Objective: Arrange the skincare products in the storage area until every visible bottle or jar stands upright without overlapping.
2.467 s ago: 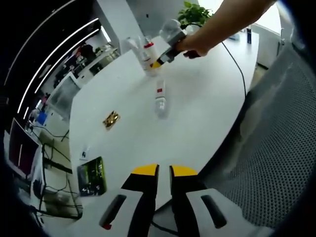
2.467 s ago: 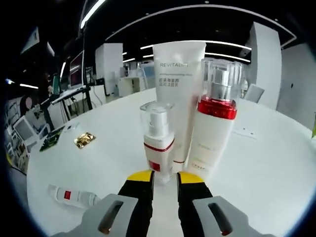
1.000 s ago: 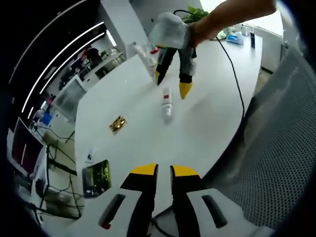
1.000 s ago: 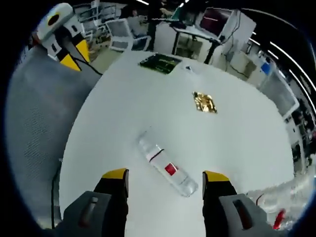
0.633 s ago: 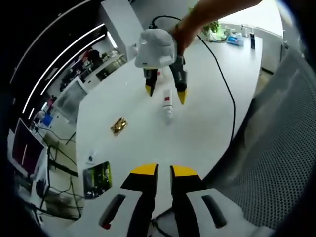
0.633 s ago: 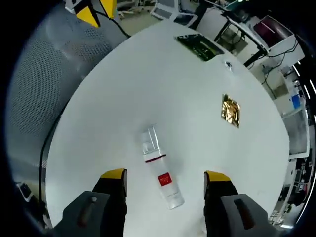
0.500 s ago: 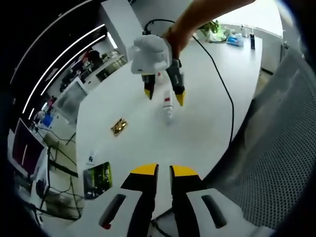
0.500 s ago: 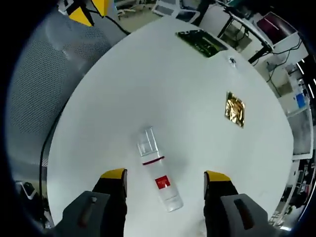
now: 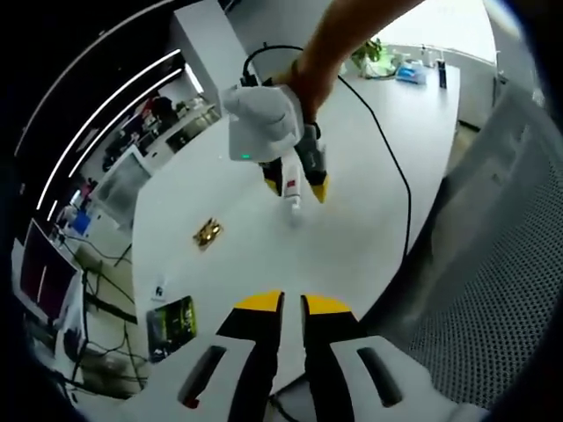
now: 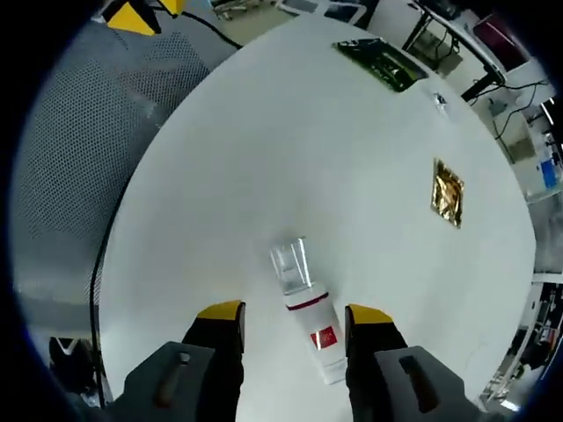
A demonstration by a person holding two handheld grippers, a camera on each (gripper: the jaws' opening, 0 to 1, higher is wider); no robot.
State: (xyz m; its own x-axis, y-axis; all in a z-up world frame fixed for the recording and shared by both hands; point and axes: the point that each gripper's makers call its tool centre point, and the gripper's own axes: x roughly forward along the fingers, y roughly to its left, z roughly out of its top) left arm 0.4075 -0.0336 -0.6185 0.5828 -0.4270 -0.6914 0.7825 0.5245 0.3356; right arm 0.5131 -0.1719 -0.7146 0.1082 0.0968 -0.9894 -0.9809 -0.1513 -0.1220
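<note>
A small bottle (image 10: 315,323) with a red band, a red label and a clear cap lies flat on the white table (image 10: 264,149). My right gripper (image 10: 296,313) is open and straddles it, one yellow-tipped jaw on each side and close to it. In the left gripper view that same right gripper (image 9: 296,186), held by a person's hand, points down over the bottle (image 9: 292,180). My left gripper (image 9: 292,303) hangs off the near table edge with its jaws almost together and nothing between them. Its yellow tips (image 10: 151,9) show at the top left of the right gripper view.
A gold foil packet (image 10: 447,193) (image 9: 207,233) and a green circuit board (image 10: 383,61) (image 9: 171,321) lie farther along the table. A grey mesh chair (image 10: 79,132) (image 9: 493,264) stands against the table edge. A black cable (image 9: 396,176) runs across the table.
The right gripper has come down closer over the lying bottle, and its jaws have narrowed around it. The left gripper has stayed put.
</note>
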